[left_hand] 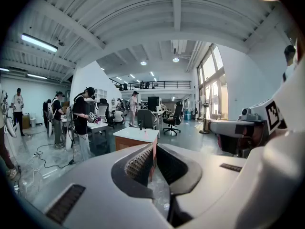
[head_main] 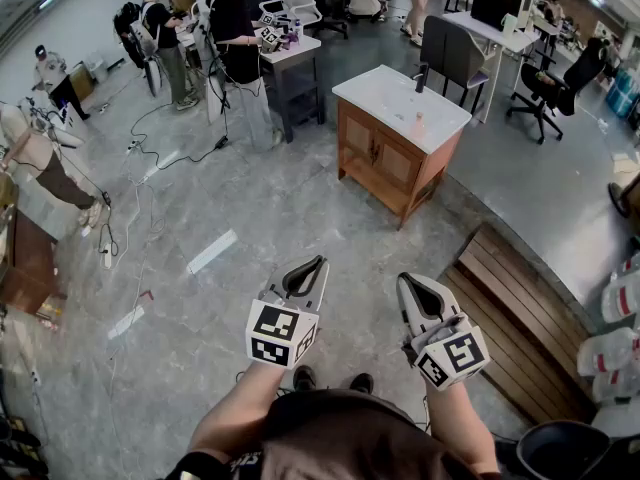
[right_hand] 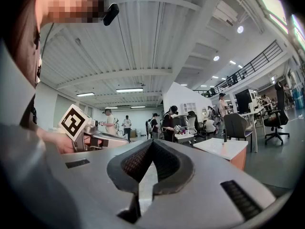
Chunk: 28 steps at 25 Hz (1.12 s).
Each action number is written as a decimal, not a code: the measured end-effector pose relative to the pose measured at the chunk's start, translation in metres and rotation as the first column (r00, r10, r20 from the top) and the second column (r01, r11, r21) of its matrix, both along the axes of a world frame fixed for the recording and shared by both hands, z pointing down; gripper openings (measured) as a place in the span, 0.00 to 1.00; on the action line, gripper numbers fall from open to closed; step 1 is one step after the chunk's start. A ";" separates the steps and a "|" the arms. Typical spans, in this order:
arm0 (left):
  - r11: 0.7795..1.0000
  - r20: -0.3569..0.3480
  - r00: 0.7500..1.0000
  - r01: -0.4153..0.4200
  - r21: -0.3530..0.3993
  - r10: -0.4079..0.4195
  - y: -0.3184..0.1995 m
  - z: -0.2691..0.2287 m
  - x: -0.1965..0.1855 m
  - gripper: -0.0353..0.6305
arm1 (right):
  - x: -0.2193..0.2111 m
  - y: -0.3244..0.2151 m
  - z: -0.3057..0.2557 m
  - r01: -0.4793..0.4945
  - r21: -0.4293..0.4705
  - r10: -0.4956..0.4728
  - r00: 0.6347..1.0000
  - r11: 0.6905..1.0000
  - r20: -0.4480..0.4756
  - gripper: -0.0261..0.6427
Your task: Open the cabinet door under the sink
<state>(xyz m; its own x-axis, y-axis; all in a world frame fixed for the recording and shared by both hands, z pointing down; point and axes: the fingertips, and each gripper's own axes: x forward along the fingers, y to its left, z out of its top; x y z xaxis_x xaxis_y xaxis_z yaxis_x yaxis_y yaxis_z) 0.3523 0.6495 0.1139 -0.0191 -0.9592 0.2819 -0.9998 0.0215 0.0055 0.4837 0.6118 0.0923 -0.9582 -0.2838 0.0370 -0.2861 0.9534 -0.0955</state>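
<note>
In the lower middle of the frame I am holding the left gripper (head_main: 303, 274), jaws closed with nothing between them; above it in the upper middle, well apart, the sink cabinet (head_main: 430, 173) is standing with its doors (head_main: 358, 140) shut; just right of centre, the right gripper (head_main: 418, 293) is likewise pinched together and empty. As I judge it, arriving with both jaws closed risks knocking the door rather than catching it.

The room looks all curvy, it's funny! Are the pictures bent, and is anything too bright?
Head view: wide lens bows the floor, yet the sink cabinet is sharp. Left gripper view: round black border, curved ceiling, bright windows. Right gripper view: same curving, ceiling lamps glare a little.
</note>
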 end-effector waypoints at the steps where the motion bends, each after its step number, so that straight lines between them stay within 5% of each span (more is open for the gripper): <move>1: 1.000 -0.002 1.000 0.000 0.004 0.000 -0.002 -0.003 0.004 0.11 | 0.003 -0.002 -0.001 0.002 0.000 -0.002 1.000 1.000 -0.001 0.06; 14: 1.000 0.042 0.999 -0.013 0.029 0.012 -0.015 -0.005 0.069 0.10 | 0.059 -0.013 0.004 0.042 0.003 -0.042 0.999 0.999 0.001 0.06; 21: 1.000 0.031 0.999 0.010 0.016 -0.011 -0.023 0.001 0.044 0.10 | 0.040 -0.024 0.015 0.067 -0.054 -0.066 0.998 0.996 0.025 0.06; 28: 1.000 0.011 1.000 0.011 0.008 -0.011 -0.080 0.022 -0.020 0.10 | -0.018 -0.076 0.035 0.062 -0.088 -0.063 0.998 0.994 -0.009 0.06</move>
<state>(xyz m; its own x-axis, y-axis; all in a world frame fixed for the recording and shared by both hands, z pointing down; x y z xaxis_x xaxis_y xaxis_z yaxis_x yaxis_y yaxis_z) 0.3320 0.5695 0.1357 -0.0329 -0.9611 0.2741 -0.9995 0.0328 -0.0051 0.4655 0.5356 0.1271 -0.9733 -0.2184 0.0701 -0.2276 0.9577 -0.1761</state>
